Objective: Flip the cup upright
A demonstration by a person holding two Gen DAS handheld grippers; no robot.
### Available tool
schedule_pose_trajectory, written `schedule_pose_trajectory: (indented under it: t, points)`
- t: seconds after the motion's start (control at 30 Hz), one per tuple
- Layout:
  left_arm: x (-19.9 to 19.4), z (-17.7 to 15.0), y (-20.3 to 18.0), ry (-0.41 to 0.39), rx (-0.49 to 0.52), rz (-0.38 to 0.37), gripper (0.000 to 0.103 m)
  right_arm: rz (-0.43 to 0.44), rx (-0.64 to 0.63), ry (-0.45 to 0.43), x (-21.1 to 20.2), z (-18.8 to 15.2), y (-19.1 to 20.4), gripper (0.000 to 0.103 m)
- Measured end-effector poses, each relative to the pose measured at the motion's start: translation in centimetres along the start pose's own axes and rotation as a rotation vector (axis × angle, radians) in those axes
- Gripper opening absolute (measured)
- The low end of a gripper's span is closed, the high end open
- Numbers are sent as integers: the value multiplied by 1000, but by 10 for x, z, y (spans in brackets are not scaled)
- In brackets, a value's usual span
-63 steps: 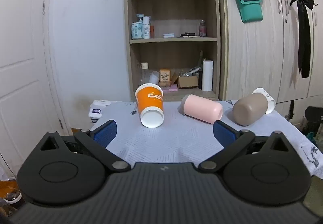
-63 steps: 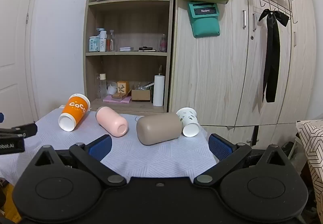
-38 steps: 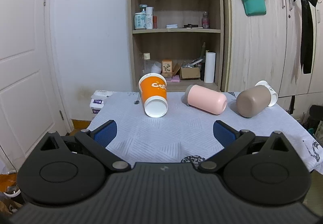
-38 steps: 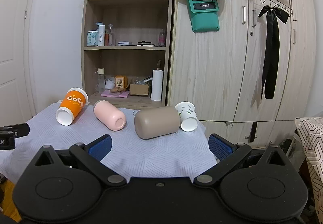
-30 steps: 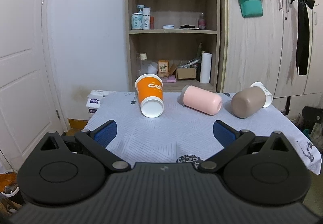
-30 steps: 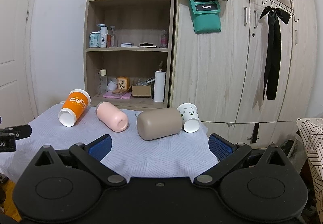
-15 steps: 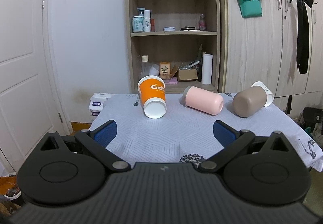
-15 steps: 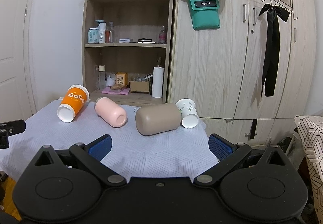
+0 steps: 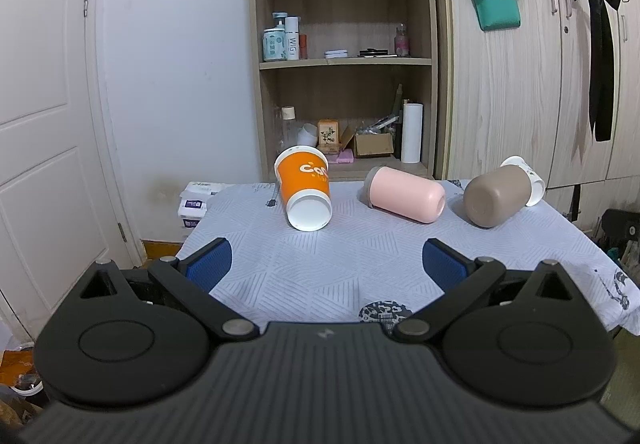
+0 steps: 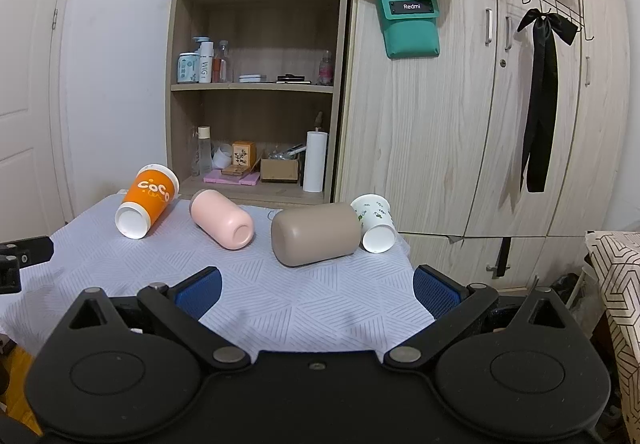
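Note:
Several cups lie on their sides along the far part of a table with a white patterned cloth (image 9: 340, 264): an orange paper cup (image 9: 305, 193) (image 10: 146, 200), a pink cup (image 9: 404, 193) (image 10: 222, 218), a taupe cup (image 9: 494, 195) (image 10: 316, 233) and a white floral paper cup (image 9: 528, 180) (image 10: 376, 222). My left gripper (image 9: 326, 266) is open and empty, near the table's front edge, well short of the cups. My right gripper (image 10: 316, 290) is open and empty, over the table's front right part. The left gripper's tip (image 10: 24, 256) shows at the right wrist view's left edge.
A wooden shelf unit (image 9: 344, 60) with bottles and boxes stands behind the table, a wardrobe (image 10: 480, 104) to its right. A white door (image 9: 48, 124) is at the left. Small boxes (image 9: 196, 200) sit beyond the table's far left corner. A patterned surface (image 10: 616, 284) is at the right.
Both grippers have drifted slightly, so the views shift a little. The cups have not moved and both grippers stay open.

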State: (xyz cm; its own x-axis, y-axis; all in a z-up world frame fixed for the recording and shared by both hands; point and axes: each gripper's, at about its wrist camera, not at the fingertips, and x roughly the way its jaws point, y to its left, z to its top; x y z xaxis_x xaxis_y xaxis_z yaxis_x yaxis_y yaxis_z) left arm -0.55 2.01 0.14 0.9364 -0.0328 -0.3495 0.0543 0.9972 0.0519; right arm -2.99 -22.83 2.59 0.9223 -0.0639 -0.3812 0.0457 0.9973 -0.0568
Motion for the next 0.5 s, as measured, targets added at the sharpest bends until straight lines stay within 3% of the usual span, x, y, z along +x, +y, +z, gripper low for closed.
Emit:
schedule_pose_trajectory:
  t: [0.5]
  points:
    - [0,-2,-3,-8,24,3,103,1,-5,6,1,0,1,103]
